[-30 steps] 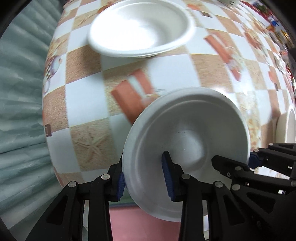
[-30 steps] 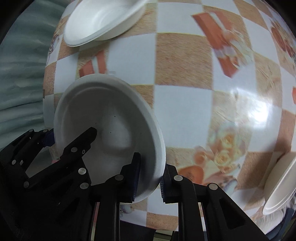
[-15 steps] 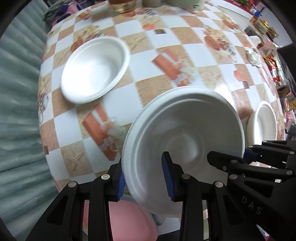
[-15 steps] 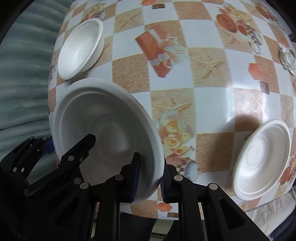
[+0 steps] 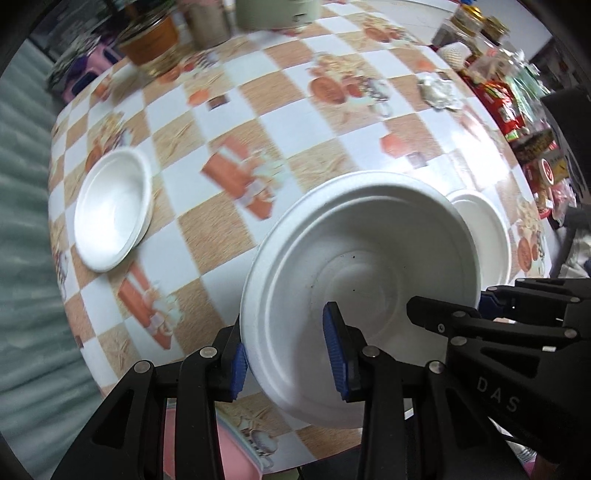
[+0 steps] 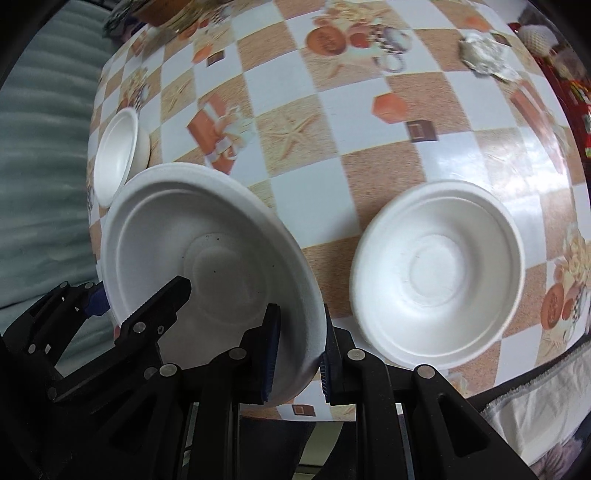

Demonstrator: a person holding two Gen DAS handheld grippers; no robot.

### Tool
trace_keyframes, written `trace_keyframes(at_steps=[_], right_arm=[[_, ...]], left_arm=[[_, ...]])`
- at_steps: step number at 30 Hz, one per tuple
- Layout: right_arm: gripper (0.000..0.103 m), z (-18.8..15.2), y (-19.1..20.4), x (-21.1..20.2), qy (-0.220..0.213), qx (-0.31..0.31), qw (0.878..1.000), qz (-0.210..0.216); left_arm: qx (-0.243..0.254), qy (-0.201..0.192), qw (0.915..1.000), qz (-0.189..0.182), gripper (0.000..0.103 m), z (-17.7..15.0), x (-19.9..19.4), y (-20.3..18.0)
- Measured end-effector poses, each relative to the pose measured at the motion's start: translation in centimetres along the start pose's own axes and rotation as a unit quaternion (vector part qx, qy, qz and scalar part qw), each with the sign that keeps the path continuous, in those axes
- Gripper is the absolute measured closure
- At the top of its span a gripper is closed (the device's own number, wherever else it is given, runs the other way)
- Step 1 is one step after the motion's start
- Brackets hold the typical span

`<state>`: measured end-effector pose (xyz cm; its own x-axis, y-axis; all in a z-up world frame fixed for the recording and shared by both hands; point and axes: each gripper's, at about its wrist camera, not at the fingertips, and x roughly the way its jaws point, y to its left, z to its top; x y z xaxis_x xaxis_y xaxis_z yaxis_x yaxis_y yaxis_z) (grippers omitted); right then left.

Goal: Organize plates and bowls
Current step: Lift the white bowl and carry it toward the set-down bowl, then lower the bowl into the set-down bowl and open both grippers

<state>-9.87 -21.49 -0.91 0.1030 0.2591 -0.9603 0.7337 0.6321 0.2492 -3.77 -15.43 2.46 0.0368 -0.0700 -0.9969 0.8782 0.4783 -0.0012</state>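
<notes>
A wide white foam bowl [image 5: 362, 273] hangs tilted above the checked tablecloth, gripped from two sides. My left gripper [image 5: 286, 356] is shut on its near-left rim, one blue pad outside and one inside. My right gripper [image 6: 297, 356] is shut on the opposite rim of the same bowl [image 6: 207, 254]. Each gripper shows in the other's view: the right one [image 5: 484, 306], the left one [image 6: 94, 295]. A smaller white bowl [image 5: 114, 206] [image 6: 118, 158] rests on the table at the left. A shallow white dish [image 6: 437, 273] [image 5: 484, 232] lies on the table to the right, partly hidden in the left wrist view.
Jars and a pale green pot [image 5: 273, 13] stand along the far table edge, with snack packets [image 5: 506, 103] at the far right. A crumpled foil piece [image 6: 484, 55] lies on the cloth. A ribbed grey-green curtain [image 5: 22, 221] runs along the left. A pink stool [image 5: 229, 446] sits below the near edge.
Both grippers have risen and carried the bowl rightward along the table. The small bowl has slid away to the left, and the shallow dish has come into full view at the right.
</notes>
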Motion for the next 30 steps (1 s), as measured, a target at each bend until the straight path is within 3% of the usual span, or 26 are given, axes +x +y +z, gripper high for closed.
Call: trace_keyframes(at_steps=[13, 20, 23, 25, 30], right_arm=[[0.082, -2.3, -10.4, -3.2, -0.025, 0.103, 0.994, 0.006], [0.082, -2.6, -13.5, -3.4, -0.027, 0.137, 0.99, -0.003], [0.082, -2.1, -14.1, -3.1, -0.026, 0.142, 0.99, -0.003], [0.082, -2.0, -14.2, -3.2, -0.028, 0.139, 0.99, -0.012], [0.079, -1.7, -15.6, -3.7, -0.031, 0.152, 0.988, -0.022]], left_arm=[[0.095, 0.007, 0.9951, -0.024, 0.063, 2.3, 0.9, -8.3], [0.118, 0.013, 0.9924, -0.031, 0.063, 3.3, 2.2, -11.2], [0.113, 0.01, 0.993, -0.034, 0.055, 3.6, 2.4, -11.5], [0.106, 0.006, 0.9939, -0.029, 0.038, 3.5, 2.4, -11.2], [0.079, -0.005, 0.996, -0.042, 0.029, 3.5, 1.9, -9.4]])
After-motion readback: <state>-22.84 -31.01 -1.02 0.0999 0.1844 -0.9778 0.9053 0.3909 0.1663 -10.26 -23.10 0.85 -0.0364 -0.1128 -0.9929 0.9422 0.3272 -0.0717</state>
